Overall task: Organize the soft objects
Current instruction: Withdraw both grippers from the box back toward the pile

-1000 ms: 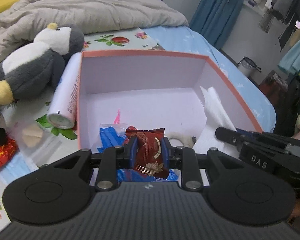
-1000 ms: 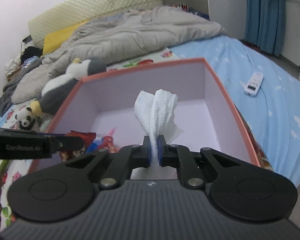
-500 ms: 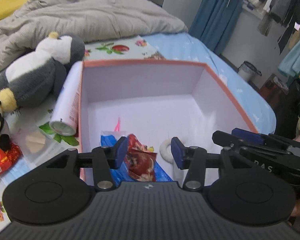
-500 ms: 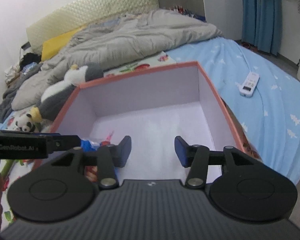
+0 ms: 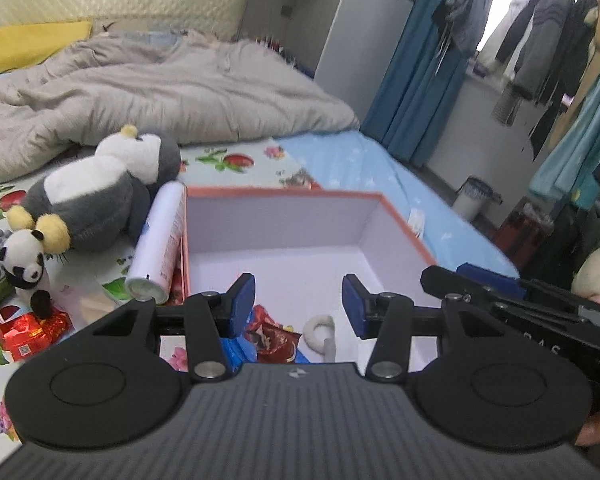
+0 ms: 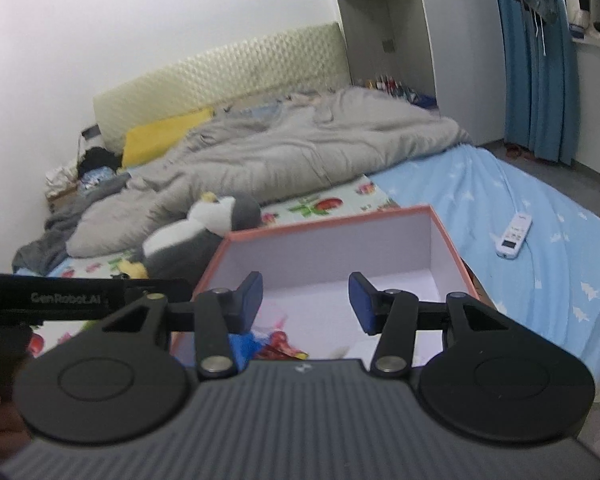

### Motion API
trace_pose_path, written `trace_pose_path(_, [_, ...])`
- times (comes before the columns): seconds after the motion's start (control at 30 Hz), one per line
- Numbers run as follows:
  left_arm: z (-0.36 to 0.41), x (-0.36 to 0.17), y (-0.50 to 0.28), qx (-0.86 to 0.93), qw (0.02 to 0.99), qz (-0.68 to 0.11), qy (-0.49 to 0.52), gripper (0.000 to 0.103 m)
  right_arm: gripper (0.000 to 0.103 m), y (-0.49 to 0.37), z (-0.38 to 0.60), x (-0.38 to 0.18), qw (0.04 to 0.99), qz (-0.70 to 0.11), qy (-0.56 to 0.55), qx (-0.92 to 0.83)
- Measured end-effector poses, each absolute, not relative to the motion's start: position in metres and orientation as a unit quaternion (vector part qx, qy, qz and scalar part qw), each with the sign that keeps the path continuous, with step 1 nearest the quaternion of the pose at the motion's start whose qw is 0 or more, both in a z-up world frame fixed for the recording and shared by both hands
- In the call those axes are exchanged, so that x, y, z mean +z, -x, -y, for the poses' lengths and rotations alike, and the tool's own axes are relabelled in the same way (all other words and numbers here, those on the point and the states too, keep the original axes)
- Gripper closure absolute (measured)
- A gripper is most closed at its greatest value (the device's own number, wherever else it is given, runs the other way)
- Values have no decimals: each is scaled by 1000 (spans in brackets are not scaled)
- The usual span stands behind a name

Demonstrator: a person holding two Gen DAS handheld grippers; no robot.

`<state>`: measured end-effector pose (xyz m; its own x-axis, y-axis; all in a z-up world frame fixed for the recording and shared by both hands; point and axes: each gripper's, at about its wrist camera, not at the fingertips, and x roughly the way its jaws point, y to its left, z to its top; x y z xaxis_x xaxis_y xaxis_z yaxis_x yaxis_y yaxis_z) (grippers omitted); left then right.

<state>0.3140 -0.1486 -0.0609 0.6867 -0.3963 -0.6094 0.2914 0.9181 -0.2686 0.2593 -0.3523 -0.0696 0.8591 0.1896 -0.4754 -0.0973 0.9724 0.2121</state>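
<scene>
A pink-rimmed box [image 5: 284,193] with a white inside stands on the bed, also in the right wrist view as the box [image 6: 332,216]. At its near end lie a dark red snack packet [image 5: 272,334], a blue packet [image 5: 236,350] and a white ring [image 5: 320,330]. My left gripper [image 5: 298,306] hangs open above that end, nothing between its fingers. My right gripper [image 6: 305,300] is open and empty over the box too. A grey and white penguin plush [image 5: 96,196] and a small panda plush [image 5: 22,260] lie left of the box.
A white spray can [image 5: 158,244] lies against the box's left wall. A red packet [image 5: 28,330] sits by the panda. A grey quilt [image 5: 160,92] covers the bed's far part. A white remote [image 6: 514,236] lies on the blue sheet at right. Clothes hang at far right.
The left gripper let go of the red packet and the right let go of the white tissue, both into the box. Both grippers then rose and drew back, pointing less steeply down.
</scene>
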Motion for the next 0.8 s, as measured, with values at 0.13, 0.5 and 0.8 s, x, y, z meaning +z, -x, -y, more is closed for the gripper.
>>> trace_pose_path(0.13, [136, -47, -292, -188, 923, -328, 71, 49, 52, -245, 337, -62, 962, -243, -82, 95])
trace_pose_path(0.5, [82, -52, -235, -133, 935, -321, 70, 49, 52, -209, 302, -62, 957, -246, -68, 139])
trace_pose_path(0.8, [44, -75, -200, -106, 926, -350, 93, 49, 52, -192, 260, -89, 937, -297, -48, 174])
